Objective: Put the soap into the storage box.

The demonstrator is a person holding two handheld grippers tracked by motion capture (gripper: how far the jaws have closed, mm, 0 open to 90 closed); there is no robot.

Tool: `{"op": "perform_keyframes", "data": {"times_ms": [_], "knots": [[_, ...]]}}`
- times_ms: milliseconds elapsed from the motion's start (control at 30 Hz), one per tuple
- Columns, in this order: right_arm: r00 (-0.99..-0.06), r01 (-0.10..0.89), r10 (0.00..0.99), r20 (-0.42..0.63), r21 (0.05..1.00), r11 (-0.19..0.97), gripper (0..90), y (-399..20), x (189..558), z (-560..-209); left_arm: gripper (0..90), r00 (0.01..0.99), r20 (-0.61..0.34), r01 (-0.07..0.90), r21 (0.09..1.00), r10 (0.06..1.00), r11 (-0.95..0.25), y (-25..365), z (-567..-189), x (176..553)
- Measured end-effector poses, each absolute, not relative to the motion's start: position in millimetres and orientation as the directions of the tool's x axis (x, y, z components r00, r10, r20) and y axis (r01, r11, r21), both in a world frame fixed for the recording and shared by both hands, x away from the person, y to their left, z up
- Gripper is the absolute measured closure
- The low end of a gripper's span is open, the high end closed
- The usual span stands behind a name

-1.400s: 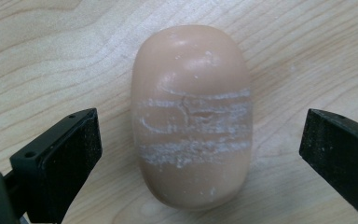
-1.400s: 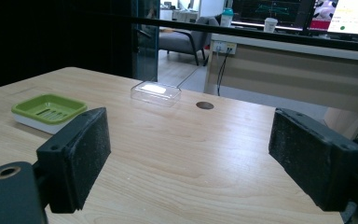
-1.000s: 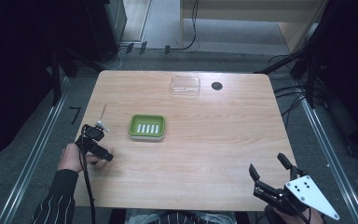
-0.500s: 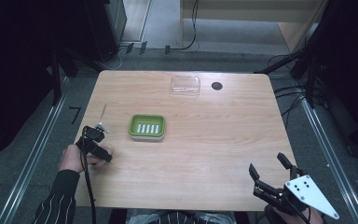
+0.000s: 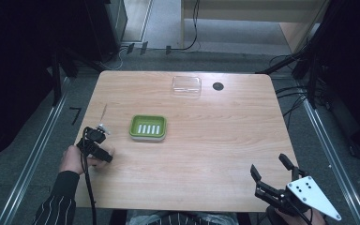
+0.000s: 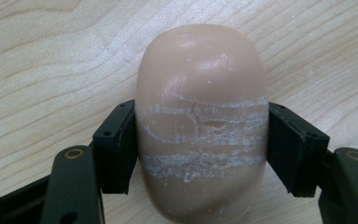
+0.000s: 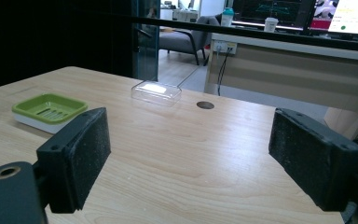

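Two black jaws of the left hand-held gripper (image 6: 200,154) clamp a tan soap (image 6: 200,121) over the desk (image 5: 206,154), left of the green dish (image 5: 148,127), slightly nearer the person than before. Right hand-held gripper (image 5: 271,168) stays wide open, empty, at the near right edge.

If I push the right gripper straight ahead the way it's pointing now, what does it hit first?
Probably nothing soon. The right gripper looks over bare table; the clear box and the round hole lie near its line, far off. The green dish sits off to one side.

Soap bar (image 6: 200,126) cropped at the left gripper view's lower edge; in the high view, hidden beneath left gripper (image 5: 95,143).
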State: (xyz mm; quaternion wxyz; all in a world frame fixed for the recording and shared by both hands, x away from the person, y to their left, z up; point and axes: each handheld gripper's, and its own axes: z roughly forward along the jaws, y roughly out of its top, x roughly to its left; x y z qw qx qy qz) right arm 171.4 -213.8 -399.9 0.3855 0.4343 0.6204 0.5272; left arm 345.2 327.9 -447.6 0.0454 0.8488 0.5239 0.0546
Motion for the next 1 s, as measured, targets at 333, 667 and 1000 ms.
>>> {"op": "perform_keyframes", "data": {"times_ms": [333,667,1000], "knots": [[-0.328,0.132,0.944,-0.021,0.989,0.068,13.2,-213,172,-399,33.4,0.461,0.047,0.876,0.139,0.886,-0.463,326,-445,342],[-0.326,0.132,0.945,-0.019,0.989,0.066,13.3,-214,172,-400,33.4,0.501,0.054,0.852,0.141,0.864,-0.503,319,-438,342],[-0.327,0.13,0.945,-0.022,0.989,0.068,13.2,-213,172,-400,33.4,0.541,0.072,0.823,0.159,0.838,-0.545,307,-426,346]]}}
